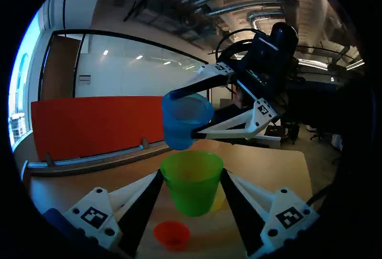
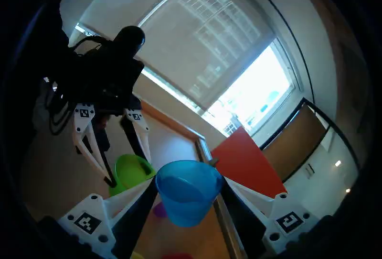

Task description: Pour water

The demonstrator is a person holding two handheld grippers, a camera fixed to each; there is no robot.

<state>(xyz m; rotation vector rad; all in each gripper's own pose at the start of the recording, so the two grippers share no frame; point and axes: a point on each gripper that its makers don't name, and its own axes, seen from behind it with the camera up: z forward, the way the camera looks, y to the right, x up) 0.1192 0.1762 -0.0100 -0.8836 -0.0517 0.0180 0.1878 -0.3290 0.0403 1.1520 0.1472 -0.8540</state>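
Tapering downward — translucent blue cup (image 2: 187, 197), green cup (image 1: 192, 185)

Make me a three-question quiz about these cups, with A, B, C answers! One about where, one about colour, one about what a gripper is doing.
1. Where is the blue cup?
A. inside the green cup
B. up in the air, higher than the green cup
C. lower than the green cup

2. What colour is the cup in the left gripper?
A. green
B. white
C. black

3. What is the right gripper doing?
A. open
B. shut on the green cup
C. shut on the blue cup

Answers:
1 B, the left gripper view shows the blue cup raised above the green one.
2 A, the green cup sits between its fingers.
3 C, both fingers press the blue cup's sides.
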